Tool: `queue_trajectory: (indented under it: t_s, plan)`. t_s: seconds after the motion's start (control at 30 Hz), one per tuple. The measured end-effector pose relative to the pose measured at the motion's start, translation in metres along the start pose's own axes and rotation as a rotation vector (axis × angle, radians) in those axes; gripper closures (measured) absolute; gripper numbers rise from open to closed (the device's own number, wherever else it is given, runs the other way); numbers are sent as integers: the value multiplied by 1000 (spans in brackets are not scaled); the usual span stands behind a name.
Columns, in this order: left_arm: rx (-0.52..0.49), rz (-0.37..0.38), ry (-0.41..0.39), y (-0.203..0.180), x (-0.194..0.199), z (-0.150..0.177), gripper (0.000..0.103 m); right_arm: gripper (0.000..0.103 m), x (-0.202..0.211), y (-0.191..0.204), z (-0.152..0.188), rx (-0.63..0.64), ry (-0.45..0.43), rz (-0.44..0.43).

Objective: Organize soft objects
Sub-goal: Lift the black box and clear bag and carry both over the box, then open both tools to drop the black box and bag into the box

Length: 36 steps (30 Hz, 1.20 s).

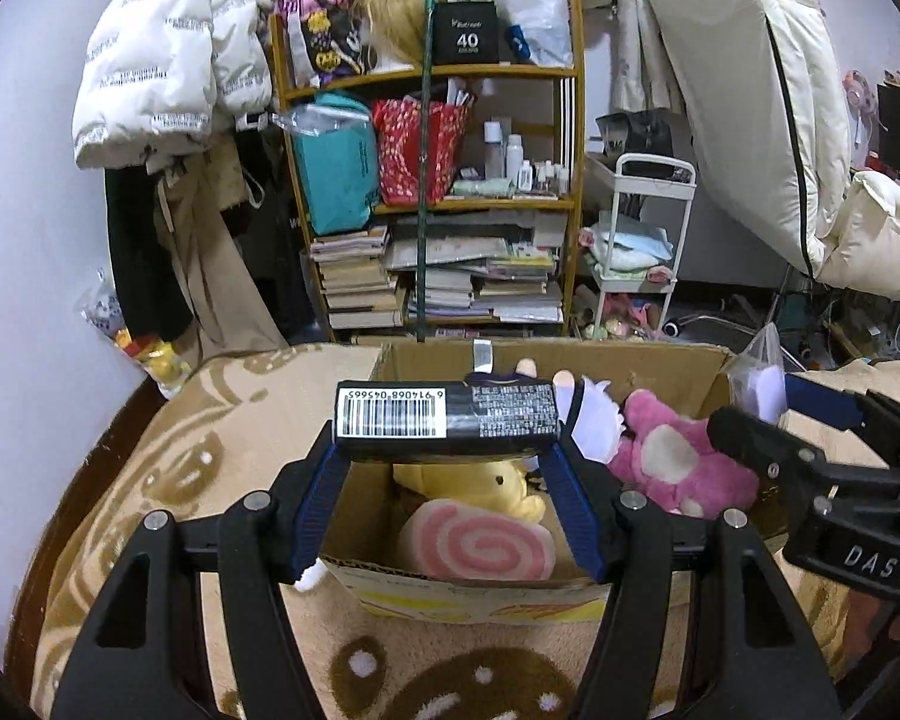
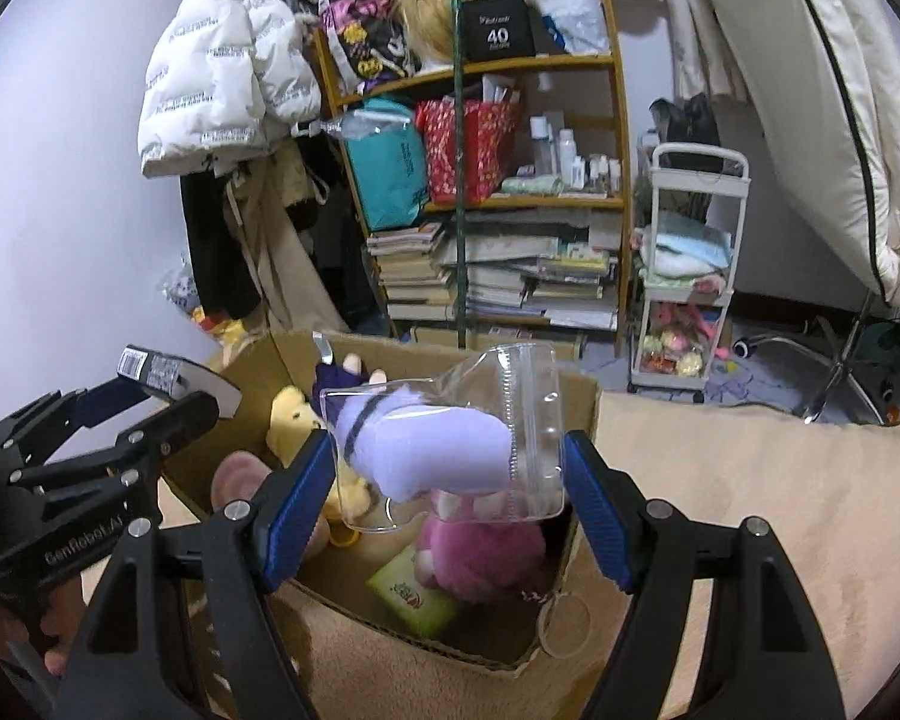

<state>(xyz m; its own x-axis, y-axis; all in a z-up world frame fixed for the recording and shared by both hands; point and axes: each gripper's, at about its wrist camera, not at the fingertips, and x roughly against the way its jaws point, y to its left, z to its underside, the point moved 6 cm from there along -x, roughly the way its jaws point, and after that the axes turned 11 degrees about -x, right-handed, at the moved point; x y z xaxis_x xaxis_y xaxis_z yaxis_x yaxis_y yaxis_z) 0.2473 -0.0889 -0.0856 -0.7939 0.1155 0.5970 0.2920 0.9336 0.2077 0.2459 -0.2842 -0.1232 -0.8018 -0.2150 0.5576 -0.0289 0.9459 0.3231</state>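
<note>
My left gripper is shut on a black pack with a barcode, held above the near-left part of an open cardboard box. My right gripper is shut on a clear zip bag with a lilac plush inside, held over the box. In the box lie a yellow plush, a pink swirl cushion, a pink plush and a green pack. The right gripper shows at the right edge of the left wrist view.
The box stands on a beige patterned blanket. Behind it are a wooden shelf full of books and bags, a white trolley and hanging jackets.
</note>
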Motion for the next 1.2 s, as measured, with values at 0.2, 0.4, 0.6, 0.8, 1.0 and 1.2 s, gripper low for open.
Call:
queue_trajectory:
  t_s: [0.2, 0.4, 0.6, 0.8, 1.0, 1.2]
  plan:
    - [19, -6, 11, 7, -2, 4, 25, 21, -5, -1, 6, 1, 31, -12]
    - [33, -9, 15, 14, 6, 6, 19, 20, -4, -1, 10, 6, 47, -1]
    - [56, -7, 22, 21, 16, 8, 18, 11, 7, 2, 6, 6, 22, -7]
    - [62, -42, -9, 28, 34, 8, 10, 3, 24, 1, 4, -8, -14, 17]
    - [50, -72, -31, 32, 59, 10, 9, 2, 49, 0, 3, -10, -50, 43]
    - [36, -114, -37, 38, 87, 17, 8, 0, 83, 6, 1, -14, -111, 39]
